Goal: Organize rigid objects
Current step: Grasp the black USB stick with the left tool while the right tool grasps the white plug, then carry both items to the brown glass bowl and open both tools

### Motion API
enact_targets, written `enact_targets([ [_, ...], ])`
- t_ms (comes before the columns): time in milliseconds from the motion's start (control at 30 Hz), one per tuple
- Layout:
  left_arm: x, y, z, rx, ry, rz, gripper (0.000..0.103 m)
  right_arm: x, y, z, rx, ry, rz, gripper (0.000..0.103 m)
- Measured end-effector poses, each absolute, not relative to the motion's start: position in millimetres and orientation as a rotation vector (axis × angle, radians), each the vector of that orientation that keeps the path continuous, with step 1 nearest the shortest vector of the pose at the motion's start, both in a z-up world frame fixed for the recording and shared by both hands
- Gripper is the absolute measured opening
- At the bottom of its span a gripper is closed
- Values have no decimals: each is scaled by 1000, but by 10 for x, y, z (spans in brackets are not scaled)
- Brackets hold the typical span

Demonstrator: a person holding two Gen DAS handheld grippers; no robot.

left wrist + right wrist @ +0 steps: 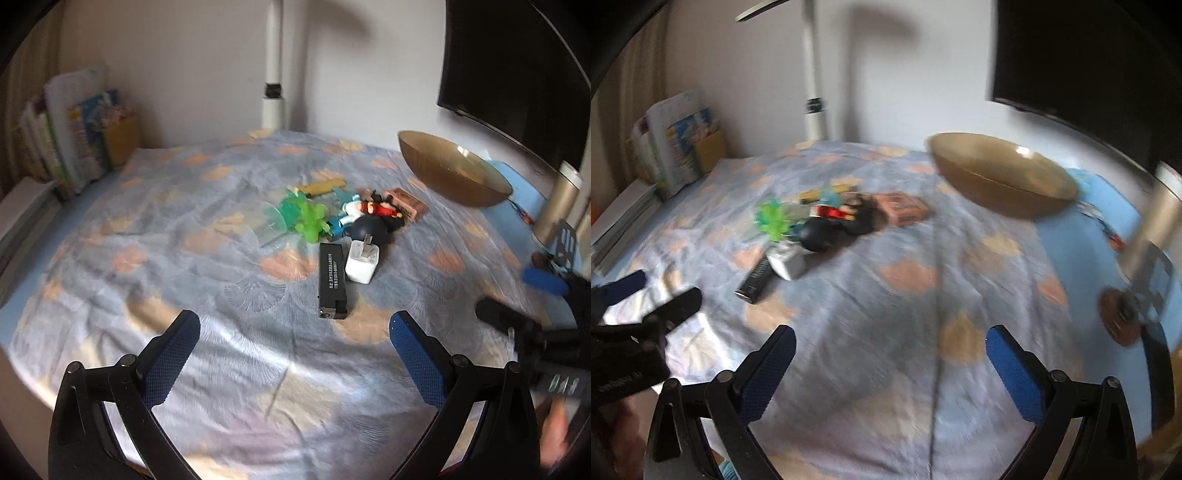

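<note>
A pile of small rigid objects lies mid-table on a patterned cloth: a black rectangular device (331, 280), a white charger plug (362, 261), a black round object (369, 229), a green plastic toy (308, 219), a red figurine (382, 209), a pink box (406, 203) and a yellow bar (321, 187). An amber glass bowl (454, 173) stands at the back right; it also shows in the right wrist view (1004, 175). My left gripper (295, 332) is open and empty, short of the black device. My right gripper (890, 350) is open and empty over bare cloth.
Books and packets (74, 129) stand at the back left. A white lamp post (275, 74) rises at the back. A dark monitor (517, 74) hangs at the right. A gold cylinder (557, 203) and a metal stand (1145, 288) sit at the right edge.
</note>
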State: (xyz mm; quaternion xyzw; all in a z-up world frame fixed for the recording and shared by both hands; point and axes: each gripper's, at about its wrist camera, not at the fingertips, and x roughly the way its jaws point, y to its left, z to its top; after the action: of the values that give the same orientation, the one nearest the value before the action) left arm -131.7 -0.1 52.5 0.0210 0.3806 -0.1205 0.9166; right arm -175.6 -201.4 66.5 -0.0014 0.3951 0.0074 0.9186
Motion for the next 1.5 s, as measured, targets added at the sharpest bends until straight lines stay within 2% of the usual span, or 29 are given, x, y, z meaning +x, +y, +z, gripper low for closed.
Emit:
enact_targets([
  [67,-1207,38,497,32,798,-305,95,-1623,-1947,708,-24,827,90,78],
  [100,-1150,40,477,28,808,-338,89,-1532,-1901,731,-39,833,131,76],
  [167,-1037,5,416,42,843,-386,81,-1345,-1819,732,-35,868,224,64],
  [200,-1001,-22,391,56,856,-400,76,-1232,-1767,706,-28,887,284,63],
  [267,-927,-129,310,106,886,-428,72,-1064,-1677,633,-27,915,347,63],
  [333,-873,-211,255,131,901,-442,64,-881,-1601,526,-30,953,362,63],
  [400,-804,-268,210,133,921,-456,53,-729,-1555,436,-1,991,391,63],
  [500,-710,-336,145,131,954,-460,46,-583,-1480,341,27,1009,419,60],
  [667,-662,-390,138,130,947,-456,34,-454,-1450,202,38,1050,435,35],
  [767,-660,-390,138,115,949,-444,22,-456,-1536,218,53,1041,431,35],
  [1033,-750,-463,136,14,984,-411,21,-747,-1973,337,9,1066,385,35],
  [1067,-768,-499,142,20,988,-408,23,-797,-2017,328,4,1084,406,35],
  [1167,-744,-576,161,27,1008,-392,41,-965,-2105,281,-63,1092,430,35],
  [1300,-646,-639,154,51,1001,-323,41,-1065,-2194,250,-60,1089,463,35],
  [1367,-629,-678,152,65,991,-312,38,-1080,-2232,246,-40,1087,476,39],
  [1400,-626,-703,150,81,986,-306,26,-1082,-2243,243,-36,1085,476,42],
  [1433,-630,-730,150,96,981,-300,21,-1085,-2246,240,-40,1079,468,46],
  [1500,-634,-733,151,91,981,-299,21,-1072,-2225,230,-38,1075,467,46],
])
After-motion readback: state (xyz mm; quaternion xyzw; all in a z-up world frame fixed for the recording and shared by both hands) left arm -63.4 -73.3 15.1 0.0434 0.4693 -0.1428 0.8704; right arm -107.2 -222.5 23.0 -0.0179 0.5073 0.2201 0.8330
